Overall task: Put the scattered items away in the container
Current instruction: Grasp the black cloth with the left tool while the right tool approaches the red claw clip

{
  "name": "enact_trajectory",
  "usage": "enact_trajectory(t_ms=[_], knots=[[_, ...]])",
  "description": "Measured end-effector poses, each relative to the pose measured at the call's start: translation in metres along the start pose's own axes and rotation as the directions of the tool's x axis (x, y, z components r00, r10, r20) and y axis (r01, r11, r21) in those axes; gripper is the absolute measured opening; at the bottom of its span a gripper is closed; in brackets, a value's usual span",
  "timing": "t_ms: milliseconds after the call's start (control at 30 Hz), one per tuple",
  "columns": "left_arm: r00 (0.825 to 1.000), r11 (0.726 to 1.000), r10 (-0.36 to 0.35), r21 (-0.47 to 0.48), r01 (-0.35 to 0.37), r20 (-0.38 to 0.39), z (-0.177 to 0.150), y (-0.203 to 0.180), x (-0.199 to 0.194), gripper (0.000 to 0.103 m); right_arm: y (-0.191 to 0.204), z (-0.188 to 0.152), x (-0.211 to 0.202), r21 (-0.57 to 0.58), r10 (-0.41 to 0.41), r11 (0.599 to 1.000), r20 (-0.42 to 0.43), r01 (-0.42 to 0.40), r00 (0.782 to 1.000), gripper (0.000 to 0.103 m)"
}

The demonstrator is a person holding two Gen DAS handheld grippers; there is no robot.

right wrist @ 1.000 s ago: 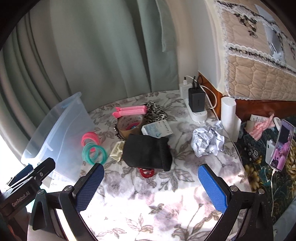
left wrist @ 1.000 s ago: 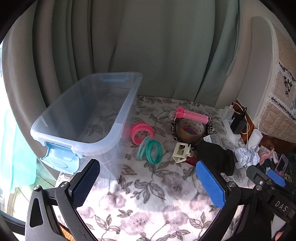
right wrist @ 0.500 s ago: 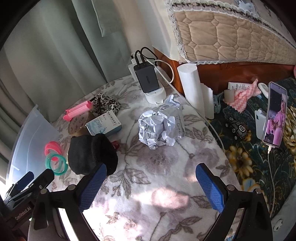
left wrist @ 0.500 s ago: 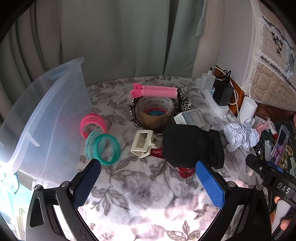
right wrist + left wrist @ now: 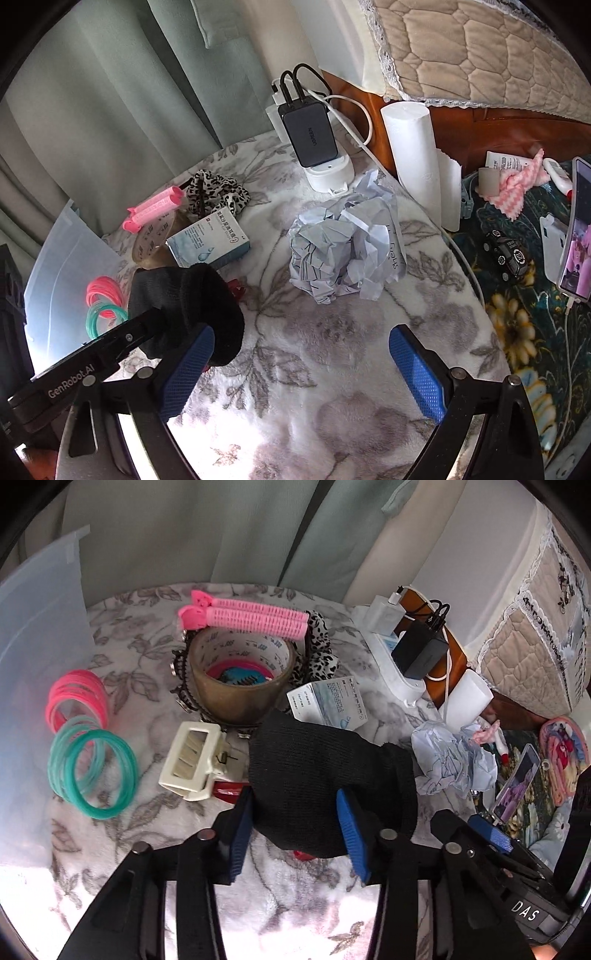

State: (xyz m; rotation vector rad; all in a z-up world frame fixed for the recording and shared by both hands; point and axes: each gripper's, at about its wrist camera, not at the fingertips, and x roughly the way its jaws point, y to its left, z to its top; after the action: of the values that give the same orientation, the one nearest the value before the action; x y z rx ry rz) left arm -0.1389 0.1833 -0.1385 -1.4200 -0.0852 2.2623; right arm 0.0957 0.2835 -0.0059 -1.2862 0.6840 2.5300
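Note:
A black knitted cloth [image 5: 325,775] lies mid-table, and my left gripper [image 5: 295,830] is shut on its near end, blue pads on either side. The clear plastic container [image 5: 37,646] stands at the left. Beside it lie pink bangles [image 5: 77,698] and teal rings [image 5: 92,771]. A cream hair claw [image 5: 192,760], a tape roll [image 5: 236,698], a pink roller [image 5: 247,618] and a small box [image 5: 328,701] sit behind the cloth. My right gripper [image 5: 301,369] is open over bare tablecloth, with crumpled paper [image 5: 343,247] just ahead of it.
A power strip with a dark charger [image 5: 314,136] and a white paper roll [image 5: 413,155] stand at the back right. Off the table's right edge are a phone [image 5: 576,229] and a toy car [image 5: 509,254]. Curtains hang close behind.
My left gripper swung right from the container, moved in and shut on the black cloth. The right gripper turned right, away from the cloth, and now faces the crumpled paper.

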Motion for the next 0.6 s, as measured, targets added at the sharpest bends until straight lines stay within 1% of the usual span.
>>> enact_trajectory(t_ms=[67, 133, 167, 433, 533, 600], knots=[[1.000, 1.000, -0.012, -0.001, 0.012, 0.008, 0.000, -0.001, -0.001, 0.026, 0.000, 0.001, 0.002, -0.001, 0.000, 1.000, -0.002, 0.000, 1.000, 0.097], [0.999, 1.000, -0.031, -0.006, 0.031, 0.013, -0.001, 0.001, -0.004, 0.019, 0.000, 0.002, 0.004, -0.002, 0.000, 1.000, -0.004, 0.000, 1.000, 0.097], [0.999, 0.999, -0.043, -0.014, 0.044, 0.015, -0.002, 0.004, -0.006, 0.017, 0.000, 0.002, 0.005, -0.002, 0.000, 1.000, -0.005, 0.000, 1.000, 0.097], [0.996, 0.996, -0.069, -0.059, 0.073, 0.058, -0.010, 0.038, -0.041, 0.015, -0.002, 0.008, 0.004, 0.008, -0.014, 1.000, 0.013, 0.014, 1.000, 0.097], [0.995, 0.996, -0.069, -0.052, 0.073, 0.079, -0.014, 0.046, -0.056, 0.015, 0.000, 0.009, 0.004, -0.001, -0.014, 1.000, 0.014, 0.014, 1.000, 0.097], [0.995, 0.997, -0.061, -0.045, 0.064, 0.085, -0.016, 0.050, -0.064, 0.015, 0.005, 0.009, 0.004, -0.008, 0.001, 1.000, 0.014, -0.001, 1.000, 0.097]])
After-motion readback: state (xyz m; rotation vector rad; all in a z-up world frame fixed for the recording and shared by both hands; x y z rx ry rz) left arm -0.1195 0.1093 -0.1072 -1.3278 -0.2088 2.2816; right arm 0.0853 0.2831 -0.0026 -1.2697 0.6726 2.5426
